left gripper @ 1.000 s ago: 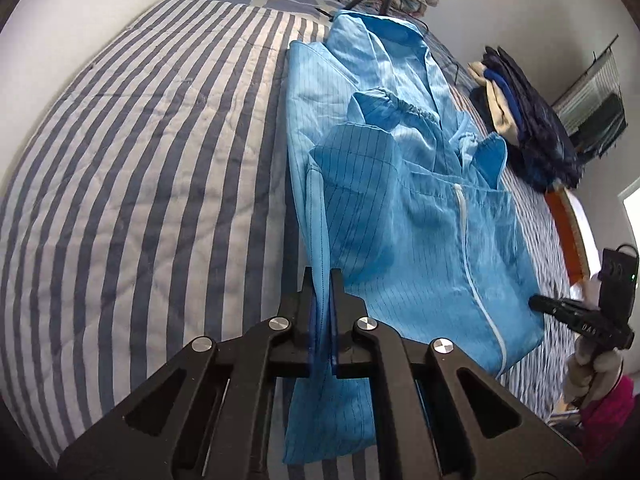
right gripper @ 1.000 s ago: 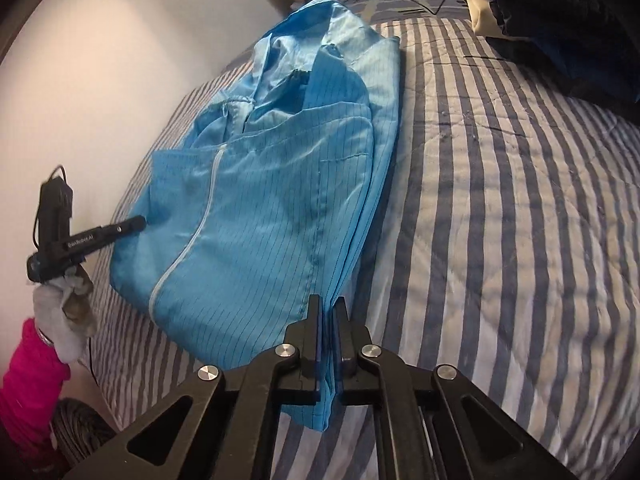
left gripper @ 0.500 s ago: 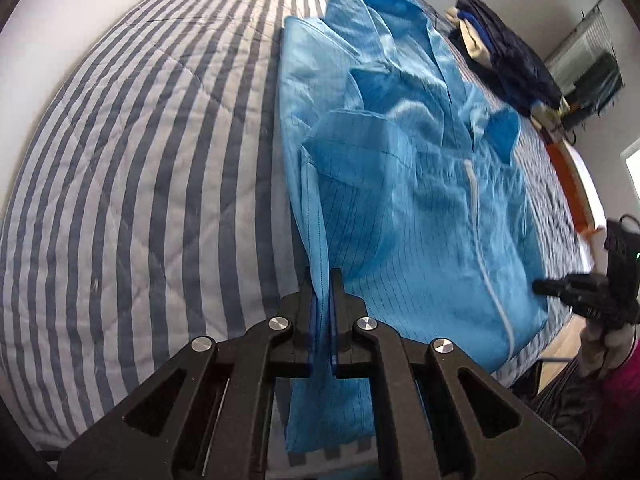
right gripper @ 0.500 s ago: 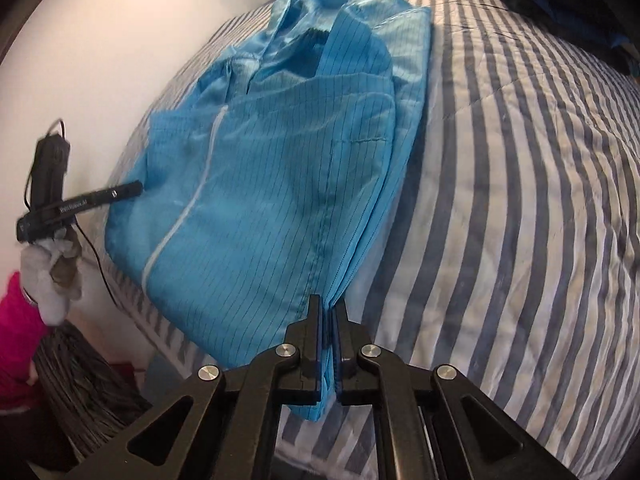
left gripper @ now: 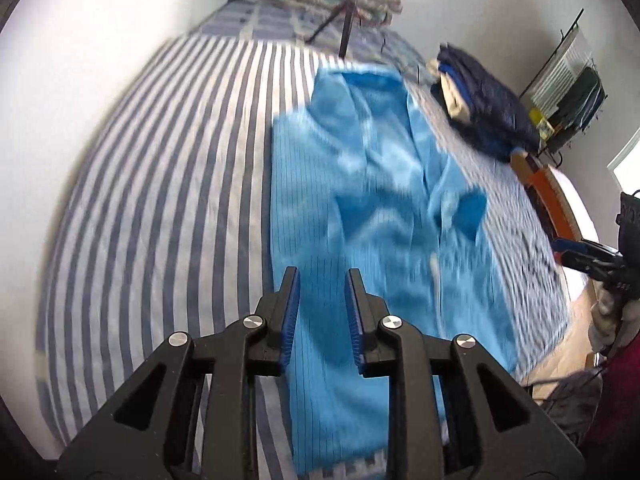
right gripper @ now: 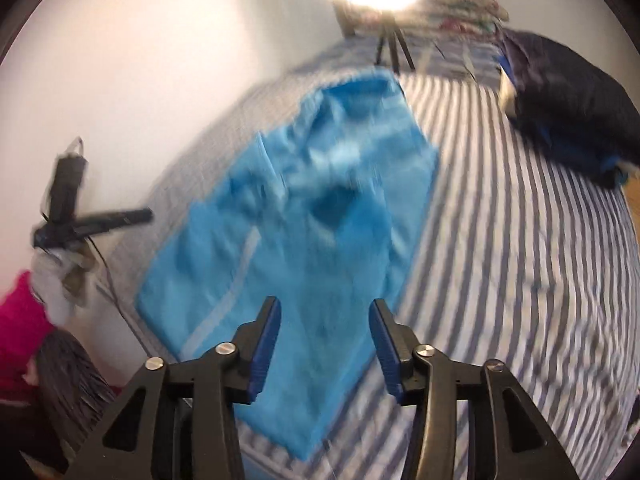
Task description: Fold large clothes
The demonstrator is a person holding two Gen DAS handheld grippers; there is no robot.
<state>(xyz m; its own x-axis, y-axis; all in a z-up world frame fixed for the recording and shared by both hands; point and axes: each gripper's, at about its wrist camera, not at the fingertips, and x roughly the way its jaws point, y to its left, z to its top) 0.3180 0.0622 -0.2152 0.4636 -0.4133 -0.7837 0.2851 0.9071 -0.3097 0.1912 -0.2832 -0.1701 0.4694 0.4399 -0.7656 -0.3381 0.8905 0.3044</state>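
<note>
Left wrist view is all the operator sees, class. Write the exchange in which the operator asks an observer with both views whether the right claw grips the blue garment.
Observer: No. The right claw has its jaws apart. They have just been opening, and nothing is between the pads.
Operator: Where is the garment on that side?
Observer: The blue garment lies on the striped bed, with its near corner below the claw.
Operator: And my own hand?
Observer: The left hand, in a pale glove, is clear of the garment, on the garment's far side from that claw.
</note>
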